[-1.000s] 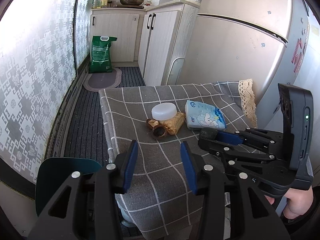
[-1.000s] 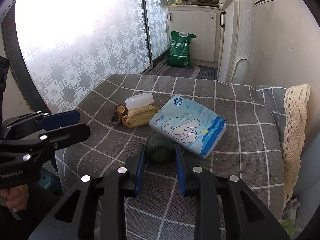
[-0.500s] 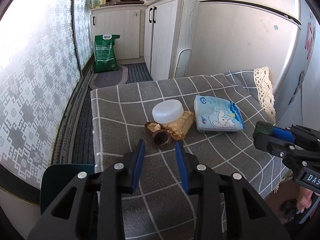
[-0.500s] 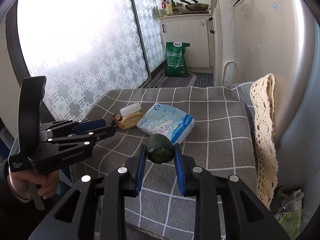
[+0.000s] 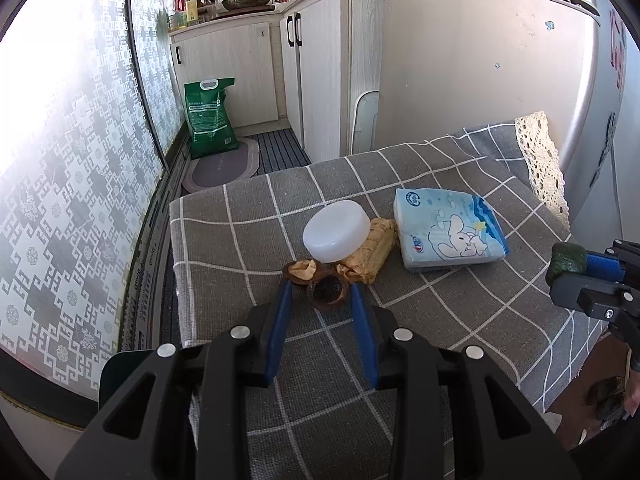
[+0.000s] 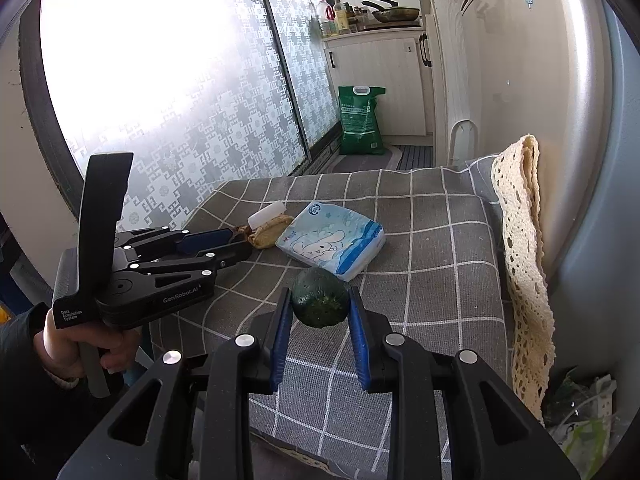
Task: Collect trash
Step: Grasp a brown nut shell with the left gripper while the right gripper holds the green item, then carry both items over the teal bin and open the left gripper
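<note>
My right gripper is shut on a dark green avocado half and holds it above the near edge of the grey checked table; the avocado half also shows in the left wrist view. My left gripper is open, its blue fingers on either side of a brown fruit shell on the cloth. Behind the shell lie a second shell piece, a tan husk-like wrapper and a white plastic lid.
A blue tissue pack lies right of the trash. A lace cloth hangs at the table's right side by the fridge. A trash bag sits on the floor at right. A teal chair stands at left.
My left gripper moved forward and down, so its fingers now flank the brown shell. My right gripper drew back with the avocado half, away from the tissue pack.
</note>
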`<act>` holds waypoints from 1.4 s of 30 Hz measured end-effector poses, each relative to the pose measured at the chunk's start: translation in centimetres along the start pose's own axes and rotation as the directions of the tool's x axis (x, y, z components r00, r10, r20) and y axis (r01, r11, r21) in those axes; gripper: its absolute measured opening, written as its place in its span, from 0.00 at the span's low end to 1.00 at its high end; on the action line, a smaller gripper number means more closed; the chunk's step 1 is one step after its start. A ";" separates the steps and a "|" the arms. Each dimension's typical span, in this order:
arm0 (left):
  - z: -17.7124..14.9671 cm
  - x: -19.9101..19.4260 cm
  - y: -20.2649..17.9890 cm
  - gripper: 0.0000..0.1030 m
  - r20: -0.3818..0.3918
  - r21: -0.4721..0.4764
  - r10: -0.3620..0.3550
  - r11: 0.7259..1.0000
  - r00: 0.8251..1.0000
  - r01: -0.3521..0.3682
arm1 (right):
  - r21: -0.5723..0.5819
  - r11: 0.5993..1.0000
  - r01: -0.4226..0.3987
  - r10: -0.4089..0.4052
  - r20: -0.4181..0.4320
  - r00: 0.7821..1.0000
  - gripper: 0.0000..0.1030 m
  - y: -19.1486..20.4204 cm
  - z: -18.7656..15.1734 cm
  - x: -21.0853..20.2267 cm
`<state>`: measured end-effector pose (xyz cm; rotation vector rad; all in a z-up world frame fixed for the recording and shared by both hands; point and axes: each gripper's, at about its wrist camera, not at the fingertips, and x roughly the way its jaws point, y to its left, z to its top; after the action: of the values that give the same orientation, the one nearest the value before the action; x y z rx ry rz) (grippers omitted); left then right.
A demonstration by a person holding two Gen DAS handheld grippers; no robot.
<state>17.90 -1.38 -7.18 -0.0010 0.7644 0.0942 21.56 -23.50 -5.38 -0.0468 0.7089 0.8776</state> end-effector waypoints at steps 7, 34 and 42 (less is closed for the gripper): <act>0.3 0.4 0.0 0.35 0.003 0.004 -0.004 1.000 1.000 0.004 | 0.003 1.000 0.002 -0.002 -0.003 1.000 0.27 0.0 -0.2 -0.3; -0.1 -3.6 1.9 0.22 0.027 -0.037 -0.096 0.995 0.995 0.097 | -0.051 0.998 0.024 -0.026 -0.038 0.999 0.27 3.9 1.1 1.7; -0.5 -6.0 5.8 0.22 0.059 -0.092 -0.084 0.992 0.995 0.089 | -0.108 0.994 0.003 -0.009 -0.055 0.998 0.27 7.8 2.2 3.4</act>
<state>12.76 3.87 -3.24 -0.1212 0.7031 0.0475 18.66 -15.39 -3.81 -0.1707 0.7124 0.9111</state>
